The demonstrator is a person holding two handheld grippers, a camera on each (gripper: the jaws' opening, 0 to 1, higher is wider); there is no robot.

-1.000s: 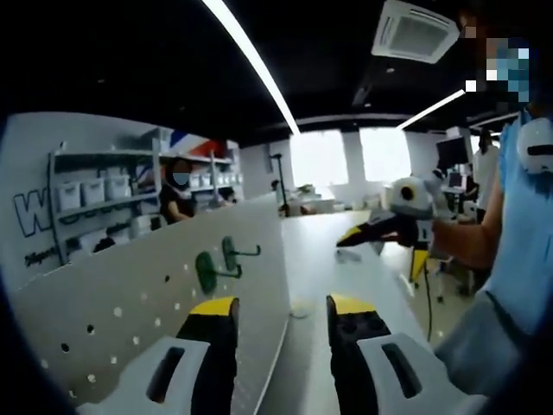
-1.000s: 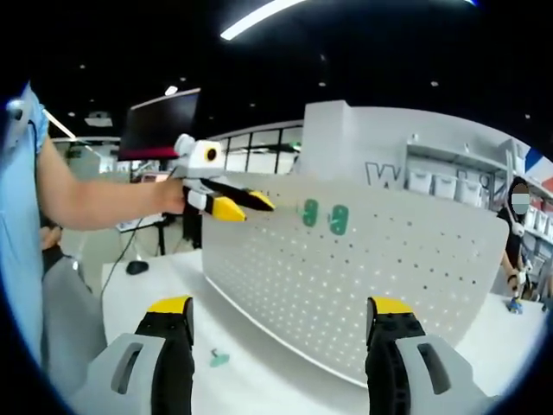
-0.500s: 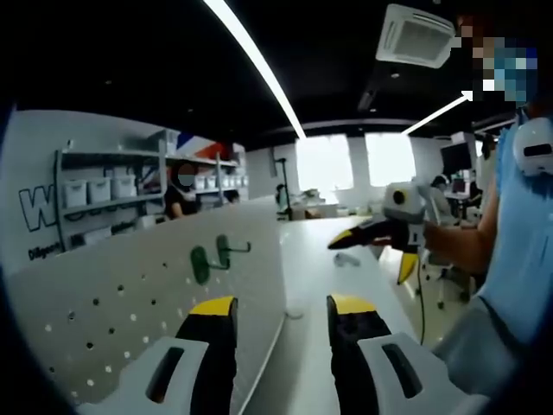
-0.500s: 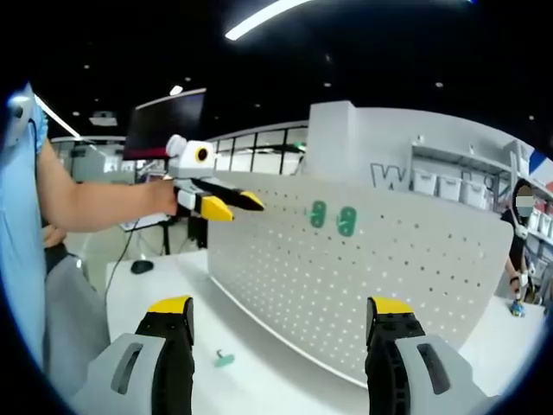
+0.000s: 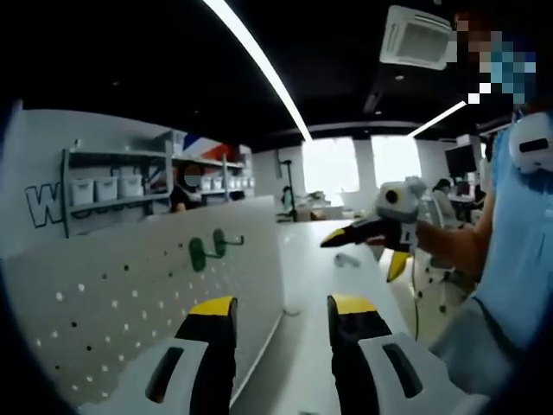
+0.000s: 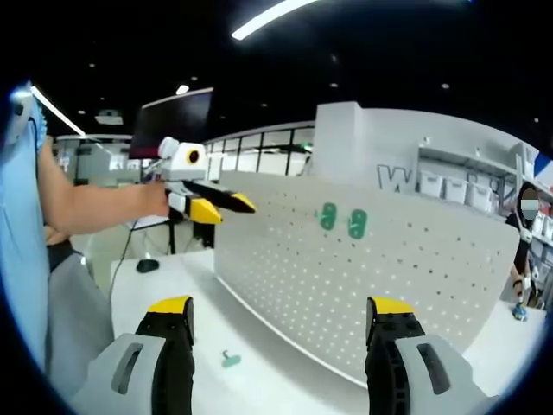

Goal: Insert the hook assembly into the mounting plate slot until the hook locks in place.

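My left gripper (image 5: 281, 316) and my right gripper (image 6: 281, 316) both have their jaws spread apart on nothing, so I judge I am at the pick-up step. Two green plastic hooks (image 6: 341, 220) already hang high on the upright white perforated pegboard panel (image 6: 371, 277). One small green hook piece (image 6: 230, 359) lies loose on the white table (image 6: 173, 277) in front of the panel's near edge. Next my right gripper must drop to that piece and close on it. The tabletop before the panel is open room; the panel's edge stands close beside my left jaw.
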